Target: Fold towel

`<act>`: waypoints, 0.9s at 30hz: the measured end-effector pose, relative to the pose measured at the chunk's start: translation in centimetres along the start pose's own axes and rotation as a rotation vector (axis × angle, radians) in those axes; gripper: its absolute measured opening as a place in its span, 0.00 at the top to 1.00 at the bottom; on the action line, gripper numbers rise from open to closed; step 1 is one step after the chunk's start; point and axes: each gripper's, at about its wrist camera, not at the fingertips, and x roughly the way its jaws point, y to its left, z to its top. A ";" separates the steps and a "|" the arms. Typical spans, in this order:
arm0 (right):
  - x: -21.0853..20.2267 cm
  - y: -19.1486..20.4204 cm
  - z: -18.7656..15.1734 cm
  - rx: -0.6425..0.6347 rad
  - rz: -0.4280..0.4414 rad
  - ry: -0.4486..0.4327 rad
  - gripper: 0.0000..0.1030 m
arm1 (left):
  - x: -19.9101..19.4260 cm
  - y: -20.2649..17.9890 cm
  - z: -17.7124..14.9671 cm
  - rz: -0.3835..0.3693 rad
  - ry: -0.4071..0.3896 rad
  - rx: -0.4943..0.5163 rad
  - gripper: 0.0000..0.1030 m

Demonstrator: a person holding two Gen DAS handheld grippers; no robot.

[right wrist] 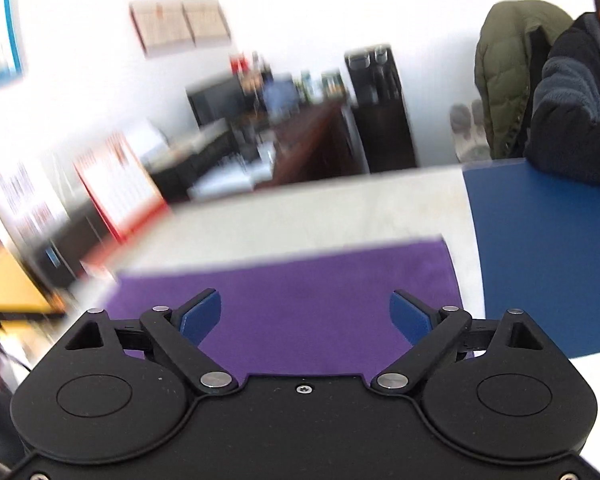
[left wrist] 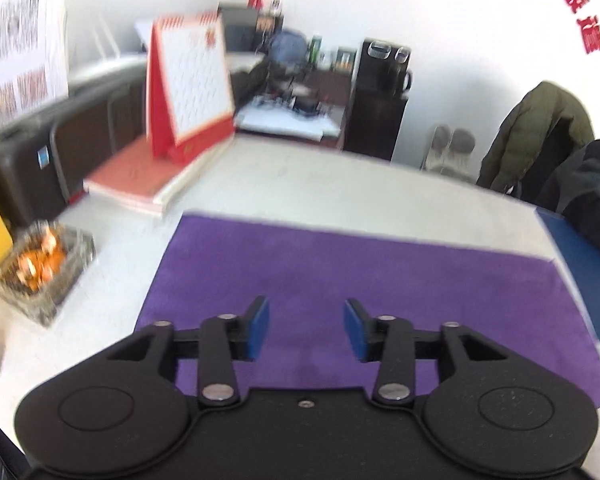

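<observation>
The left gripper (left wrist: 306,330) hangs above the flat purple towel (left wrist: 340,280), its blue-padded jaws parted about halfway with nothing between them and no pad touching the cloth. The right gripper (right wrist: 305,316) stands over the same purple towel (right wrist: 300,280) with its jaws spread wide, likewise empty and clear of the fabric. The towel lies smooth and unwrinkled on the pale tabletop (left wrist: 300,184), its far edge straight and a thin white strip showing along its right border. Left of the towel sits a clear glass dish of orange pieces (left wrist: 40,264), and beyond the towel's far left corner a red-and-white desk calendar (left wrist: 192,84) stands on a pinkish pad. Right of the towel lies a dark blue mat (right wrist: 540,256), with a person in a dark fleece jacket (right wrist: 576,104) seated at it.
</observation>
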 end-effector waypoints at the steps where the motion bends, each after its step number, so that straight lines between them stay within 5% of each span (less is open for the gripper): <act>1: -1.2 0.1 0.6 0.004 0.019 -0.044 0.00 | -1.2 -0.9 0.4 -0.014 -0.033 -0.012 0.37; 4: -6.0 0.6 2.5 0.008 0.108 -0.225 0.00 | -4.2 -3.8 1.1 -0.070 -0.132 -0.043 0.15; 8: -9.2 0.1 3.2 0.025 0.204 -0.316 0.00 | -7.2 -8.4 1.1 -0.069 -0.203 -0.044 0.00; 12: -12.2 -1.6 4.0 0.159 0.315 -0.331 0.00 | -9.2 -13.1 0.5 -0.037 -0.251 0.022 0.00; 16: -13.4 -4.4 5.3 0.329 0.503 -0.232 0.00 | -11.2 -17.4 -0.6 -0.203 -0.321 0.180 0.00; 20: -16.1 -6.6 5.9 0.350 0.729 -0.423 0.00 | -11.4 -19.9 -0.1 -0.323 -0.356 0.152 0.00; 24: -13.3 -9.7 6.2 0.595 1.027 -0.309 0.00 | -10.0 -20.6 1.3 -0.399 -0.341 0.027 0.01; 26: -13.1 -10.1 6.9 0.550 0.980 -0.309 0.00 | -9.3 -20.7 2.0 -0.350 -0.303 -0.052 0.01; 27: -13.3 -10.0 7.3 0.463 0.891 -0.331 0.00 | -9.0 -20.8 2.3 -0.324 -0.284 -0.091 0.01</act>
